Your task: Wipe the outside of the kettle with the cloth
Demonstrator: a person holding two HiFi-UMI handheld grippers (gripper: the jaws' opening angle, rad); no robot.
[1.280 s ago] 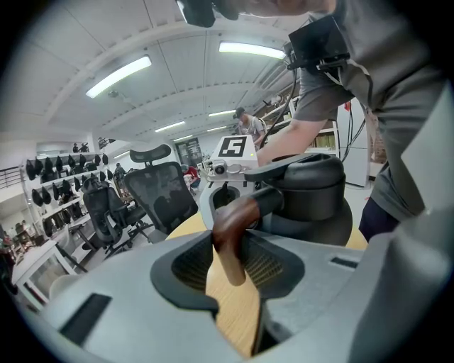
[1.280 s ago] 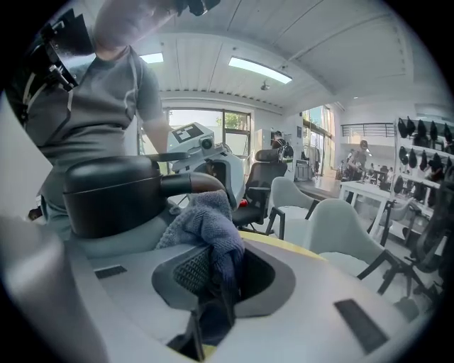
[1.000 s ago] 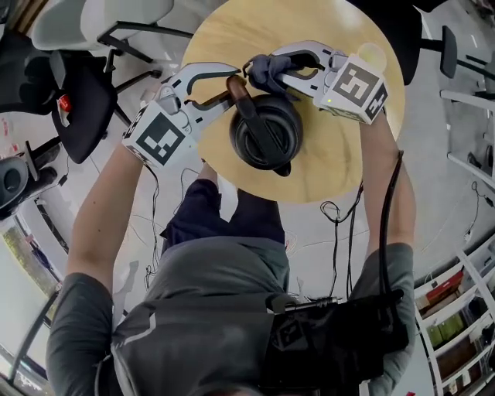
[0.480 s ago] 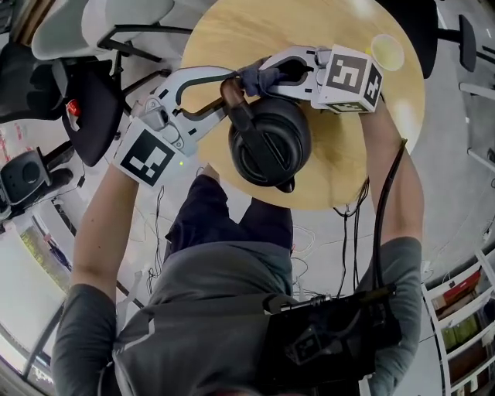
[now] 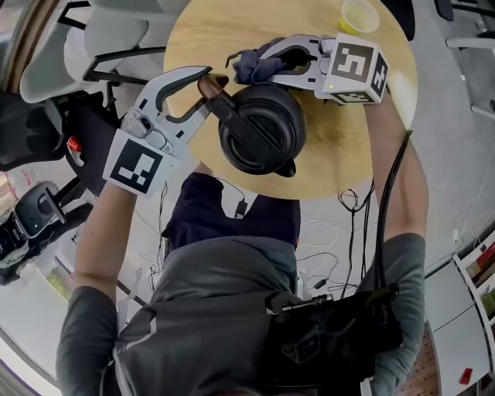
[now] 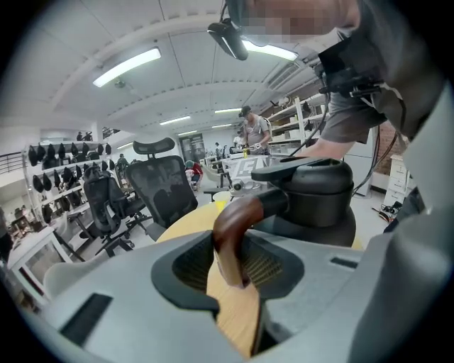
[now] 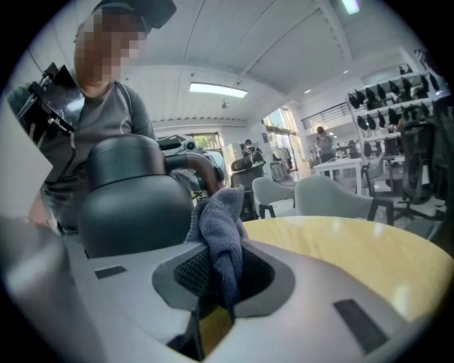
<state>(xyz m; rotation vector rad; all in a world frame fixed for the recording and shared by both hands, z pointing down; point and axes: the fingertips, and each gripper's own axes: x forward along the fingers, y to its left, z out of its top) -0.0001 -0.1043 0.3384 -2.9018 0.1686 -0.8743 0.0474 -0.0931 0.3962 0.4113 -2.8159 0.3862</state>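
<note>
Left gripper (image 5: 206, 91) closing on lidded kettle's (image 5: 259, 128) handle (image 6: 234, 220), right gripper (image 5: 259, 63) clamped on cloth (image 7: 220, 227) beside kettle's side.

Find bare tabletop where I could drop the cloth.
Free: far tabletop between cloth and rim, left of the yellow cup; also the strip right of the kettle. Crowded: around the handle.

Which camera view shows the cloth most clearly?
The right gripper view: the cloth fills the centre, clamped between the jaws, next to the kettle. The head view shows it only as a small bundle from above. The left gripper view does not show it.
</note>
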